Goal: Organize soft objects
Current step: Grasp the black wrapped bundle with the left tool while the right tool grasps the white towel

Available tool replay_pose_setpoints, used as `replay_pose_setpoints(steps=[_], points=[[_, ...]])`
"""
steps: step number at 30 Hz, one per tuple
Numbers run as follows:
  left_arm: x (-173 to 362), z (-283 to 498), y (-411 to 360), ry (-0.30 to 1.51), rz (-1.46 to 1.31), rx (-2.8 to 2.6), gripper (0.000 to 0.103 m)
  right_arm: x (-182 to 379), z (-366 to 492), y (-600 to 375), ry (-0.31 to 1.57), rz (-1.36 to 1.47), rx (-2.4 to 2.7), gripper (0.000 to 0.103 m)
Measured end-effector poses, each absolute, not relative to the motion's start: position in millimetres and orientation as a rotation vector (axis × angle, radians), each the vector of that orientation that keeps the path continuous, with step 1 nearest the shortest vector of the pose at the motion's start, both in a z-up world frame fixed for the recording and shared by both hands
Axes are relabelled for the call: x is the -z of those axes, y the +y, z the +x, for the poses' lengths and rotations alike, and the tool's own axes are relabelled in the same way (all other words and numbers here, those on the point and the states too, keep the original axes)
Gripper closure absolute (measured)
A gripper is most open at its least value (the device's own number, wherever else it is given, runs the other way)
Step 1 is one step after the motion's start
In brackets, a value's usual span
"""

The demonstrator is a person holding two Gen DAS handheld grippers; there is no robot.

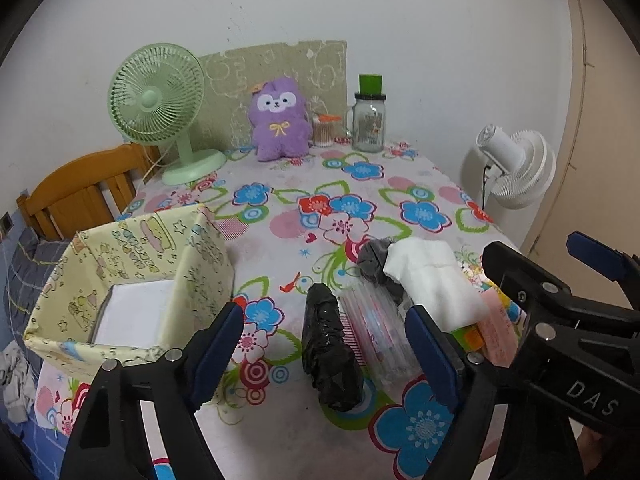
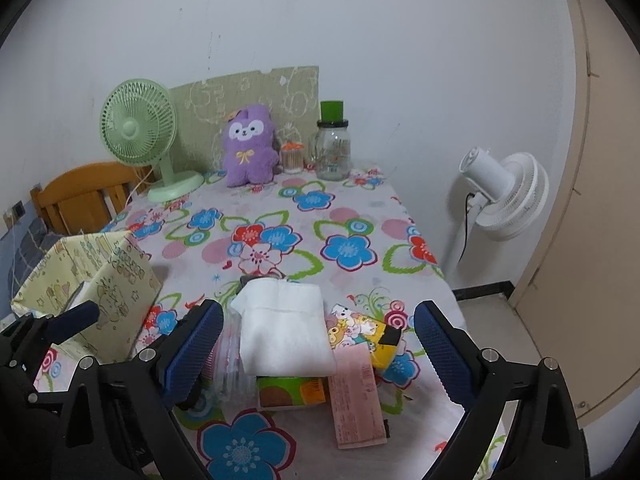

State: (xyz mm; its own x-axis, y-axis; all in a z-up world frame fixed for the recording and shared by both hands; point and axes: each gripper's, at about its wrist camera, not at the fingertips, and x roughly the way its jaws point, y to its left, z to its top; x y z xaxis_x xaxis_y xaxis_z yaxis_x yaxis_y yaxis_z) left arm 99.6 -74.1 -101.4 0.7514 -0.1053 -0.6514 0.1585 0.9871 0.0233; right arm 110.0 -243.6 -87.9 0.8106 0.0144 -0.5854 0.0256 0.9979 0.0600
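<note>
table under flowered cloth [image 1: 280, 208], against a white wall.

left wrist view only: black crumpled bag bundle [image 1: 330, 354] lying on the cloth, and a dark grey cloth [image 1: 374, 262] tucked behind the white folded cloth [image 1: 434, 280]. the right gripper [image 1: 532, 264] appears here from the side, at right.

right wrist view only: pink paper slip [image 2: 356, 396], yellow cartoon packet [image 2: 360, 332] and a green-and-orange box [image 2: 290, 394] under the folded cloth, all in a loose pile; the left gripper's blue pad shows at the left edge.

both views: yellow patterned storage box [image 1: 132, 276], open-topped, at left; green desk fan [image 1: 160, 104], purple plush toy [image 1: 278, 118], glass jar with green lid [image 1: 369, 118] along the far edge; white standing fan [image 1: 516, 168] beside the table.

left gripper [image 1: 324, 344]: jaws wide apart, nothing pressed; the black bundle lies between the fingers, closer to the camera than the pile.

right gripper: jaws wide apart, empty; the white folded cloth sits between the pads, nearer the left one, no contact seen.
</note>
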Motion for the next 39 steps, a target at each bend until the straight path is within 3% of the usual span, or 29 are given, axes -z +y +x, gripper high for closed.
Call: replay_pose_setpoints(steps=[12,25,32,39], points=[[133,126,-79,0.799,0.085,0.148,0.022,119,141,-237,0.710,0.052,-0.021,0.006],[160,149,-76,0.855,0.090,0.136,0.055,150,173,-227,0.808,0.046,-0.043,0.006],[171,156,-77,0.905,0.079,0.169,0.073,167,179,-224,0.860,0.065,-0.067,0.031],[169,152,-80,0.892,0.087,0.176,0.077,159,172,-220,0.826,0.037,-0.066,0.038]])
